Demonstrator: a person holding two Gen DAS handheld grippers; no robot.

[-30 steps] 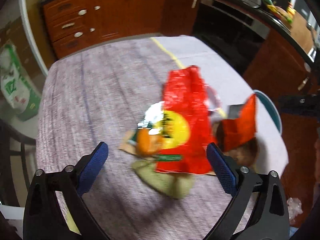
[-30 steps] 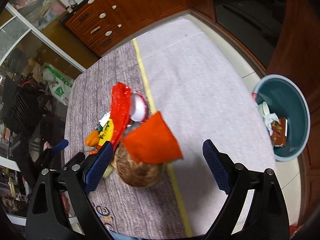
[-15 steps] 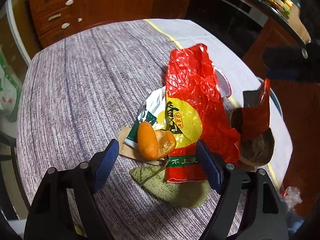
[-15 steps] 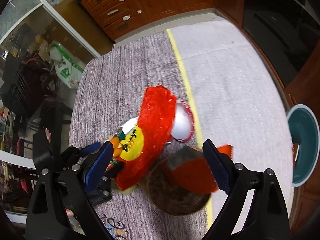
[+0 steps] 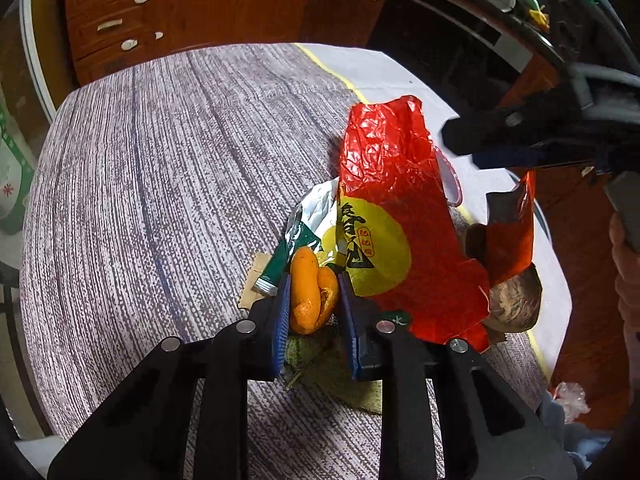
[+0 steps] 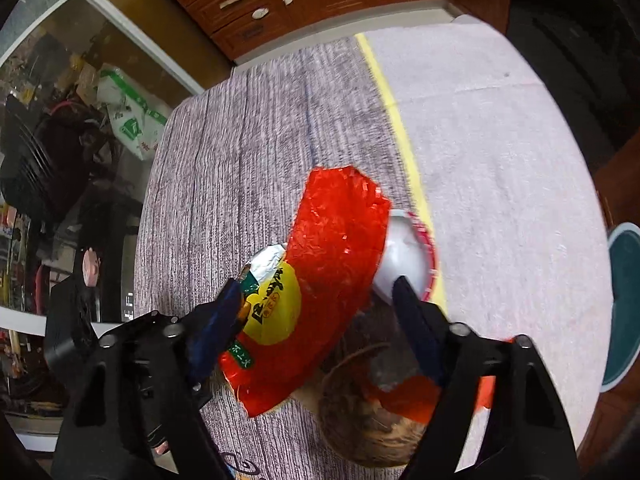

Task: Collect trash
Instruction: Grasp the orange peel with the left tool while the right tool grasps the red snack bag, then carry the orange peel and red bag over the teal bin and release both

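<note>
A pile of trash lies on the table. My left gripper [image 5: 312,300] is shut on an orange peel [image 5: 310,294] at the pile's near edge. A big red and yellow snack bag [image 5: 384,216] lies across the pile; it also shows in the right wrist view [image 6: 320,280]. A brown coconut husk [image 6: 360,420] with a small red wrapper [image 6: 420,396] sits beside it, and a white cup lid [image 6: 406,256] peeks out behind the bag. My right gripper [image 6: 316,328] is open, its fingers straddling the red bag from above.
A green melon rind [image 5: 340,376] and a scrap of cardboard [image 5: 252,276] lie under the peel. A teal bin [image 6: 624,304] stands on the floor past the table's right edge. Wooden drawers [image 5: 120,32] line the far wall.
My left gripper moved forward and closed on the orange peel. My right gripper moved down and closer over the red bag and husk, staying open.
</note>
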